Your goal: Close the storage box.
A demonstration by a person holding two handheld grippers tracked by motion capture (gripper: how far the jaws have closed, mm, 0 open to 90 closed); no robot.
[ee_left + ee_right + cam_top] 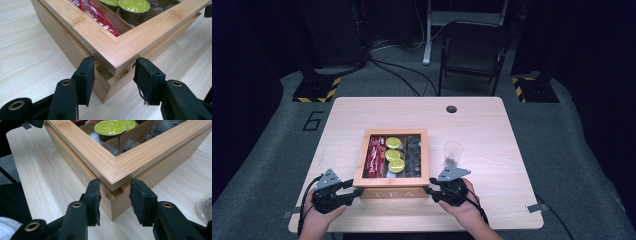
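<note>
Your two grippers sit at the two near corners of the wooden tea box (393, 192), which stands in the middle of the table (492, 125) with its lettered front face toward you and its long front edge running across between your hands. The left gripper (353, 189) is at the box's near left corner, the right gripper (428, 190) at its near right corner, so each hand is as near as the other. In the left gripper view the windowed lid (117, 47) overhangs the box body, and its mitred corner points straight into the gap between the jaws; the pads stand apart on either side of that corner, close to the wood, but you cannot tell whether they press on it. The right gripper view shows the same thing mirrored: the lid corner (113, 173) between parted jaws, the pads just beside the wood. What matters is that the lid lies ahead of and slightly above the pads, while its hinge side is likely at the far edge. A lift would probably need both corners rising together, evenly, or the lid may rack.
</note>
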